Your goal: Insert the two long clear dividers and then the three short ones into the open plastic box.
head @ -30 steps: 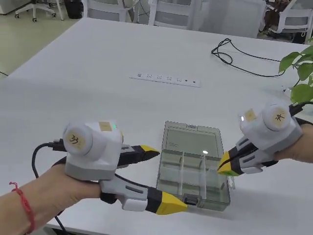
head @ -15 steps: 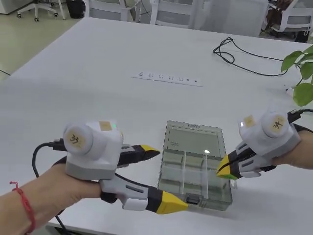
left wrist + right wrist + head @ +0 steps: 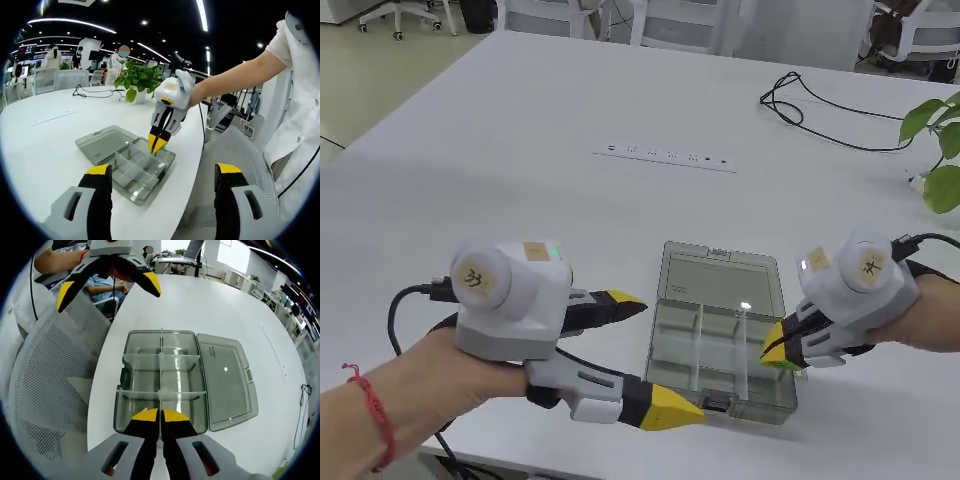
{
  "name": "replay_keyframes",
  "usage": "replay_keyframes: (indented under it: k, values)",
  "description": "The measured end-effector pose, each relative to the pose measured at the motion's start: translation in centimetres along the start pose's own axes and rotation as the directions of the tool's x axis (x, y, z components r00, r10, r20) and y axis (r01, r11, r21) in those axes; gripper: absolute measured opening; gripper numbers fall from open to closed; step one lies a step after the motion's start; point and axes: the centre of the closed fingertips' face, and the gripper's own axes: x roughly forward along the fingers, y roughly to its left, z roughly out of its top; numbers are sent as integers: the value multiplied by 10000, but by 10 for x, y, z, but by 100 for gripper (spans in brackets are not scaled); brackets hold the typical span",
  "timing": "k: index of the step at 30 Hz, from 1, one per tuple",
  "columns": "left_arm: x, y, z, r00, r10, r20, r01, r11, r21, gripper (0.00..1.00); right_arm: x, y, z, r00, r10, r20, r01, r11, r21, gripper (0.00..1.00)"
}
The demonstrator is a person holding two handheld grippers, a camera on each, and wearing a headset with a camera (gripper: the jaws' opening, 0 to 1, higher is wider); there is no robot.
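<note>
Foreground belongs to the left gripper (image 3: 648,355), released, its yellow-tipped jaws spread wide and holding nothing. It hovers at the near left corner of the open plastic box (image 3: 672,352); we cannot tell whether the lower tip touches it. The box rests on the white table (image 3: 500,180) near its front edge, between our two tools. Two cross dividers (image 3: 698,345) stand seated in its tray. At the tray's right end the right gripper (image 3: 161,416) is clenched on the top edge of a thin clear divider (image 3: 161,375). In the right gripper view this piece runs edge-on down the tray's middle and crosses both seated pieces. We cannot say from here whether it is fully home, nor which pieces count as long. We judge the divider very light, stiff along its length but easy to bow sideways, slick, and liable to crack if forced. It is best pinched on the upper edge, kept upright, and pressed down evenly so the notches meet. Beyond the tray the lid (image 3: 720,282) lies flat and open. Farther off are a white power strip (image 3: 665,157), a black cable (image 3: 810,100) and plant leaves (image 3: 940,150).
</note>
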Motion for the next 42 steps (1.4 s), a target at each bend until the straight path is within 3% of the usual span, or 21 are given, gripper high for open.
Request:
replay_keyframes:
  k: [9,13,19,23,29,38,42]
  values:
    - [-1,1,-2,10000,21,-54,-21,10000,28,86,-3,1,-1,9999,-140,0,140,9995,296,4]
    - [-3,3,-2,10000,63,-64,-63,10000,16,87,-15,-1,4,9981,-413,450,383,9971,654,8]
    - [-6,6,-3,9998,142,-132,-141,9999,55,89,-40,1,11,9883,-948,1196,798,9889,1251,18]
    - [-10,8,-5,9997,159,-200,-155,9997,176,93,-64,7,10,9746,-1442,1712,1119,9763,1853,26]
    - [-14,10,-10,9988,213,-433,-201,9994,281,100,-87,19,-1,9560,-2198,1941,1661,9514,2594,41]
    - [-17,13,-19,9966,200,-796,-164,9988,460,100,-97,37,-20,9393,-2765,2030,1997,9220,3318,61]
    - [-18,14,-23,9955,212,-921,-165,9985,515,100,-95,43,-30,9377,-2881,1945,2063,9116,3556,68]
